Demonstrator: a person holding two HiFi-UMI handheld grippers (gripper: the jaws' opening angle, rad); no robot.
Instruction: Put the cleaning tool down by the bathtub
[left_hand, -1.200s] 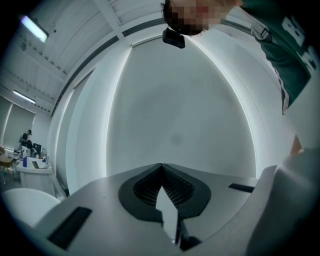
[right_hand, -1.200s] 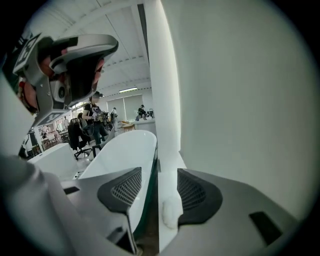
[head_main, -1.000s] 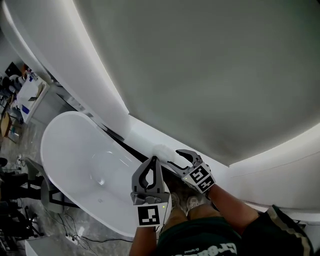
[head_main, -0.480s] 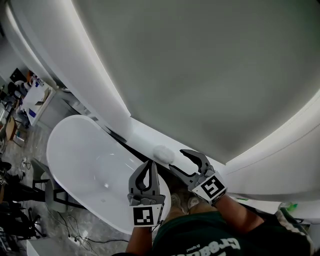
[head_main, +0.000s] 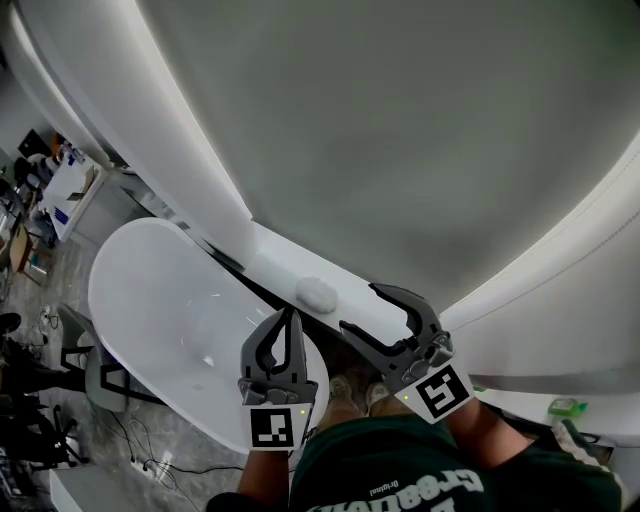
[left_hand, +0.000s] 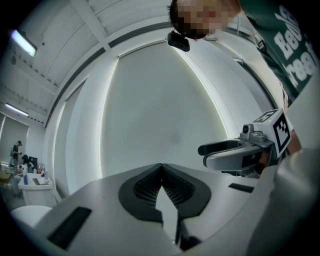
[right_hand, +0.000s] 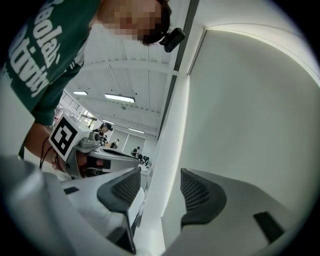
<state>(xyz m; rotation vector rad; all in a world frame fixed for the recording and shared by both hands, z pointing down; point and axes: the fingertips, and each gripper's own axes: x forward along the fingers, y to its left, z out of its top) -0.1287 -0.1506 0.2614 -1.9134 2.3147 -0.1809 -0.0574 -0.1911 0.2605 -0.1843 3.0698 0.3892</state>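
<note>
A white fluffy cleaning tool (head_main: 317, 292) lies on the white ledge (head_main: 275, 258) beside the white bathtub (head_main: 150, 310) in the head view, with nothing holding it. My right gripper (head_main: 372, 305) hangs just right of and below the tool, jaws apart and empty; in the right gripper view (right_hand: 158, 186) only the wall shows between the pads. My left gripper (head_main: 288, 316) is over the tub's near rim, jaws closed together with nothing between them, as the left gripper view (left_hand: 161, 169) also shows.
A large curved grey wall panel (head_main: 420, 130) fills the top of the head view. A dark gap (head_main: 262, 290) runs between tub and ledge. Cables (head_main: 150, 462) lie on the floor at lower left. A green object (head_main: 565, 407) sits at the far right.
The right gripper has let go of the white tool, which now rests on the ledge, and has pulled back to the right and down with its jaws wider. The left gripper drifted slightly left.
</note>
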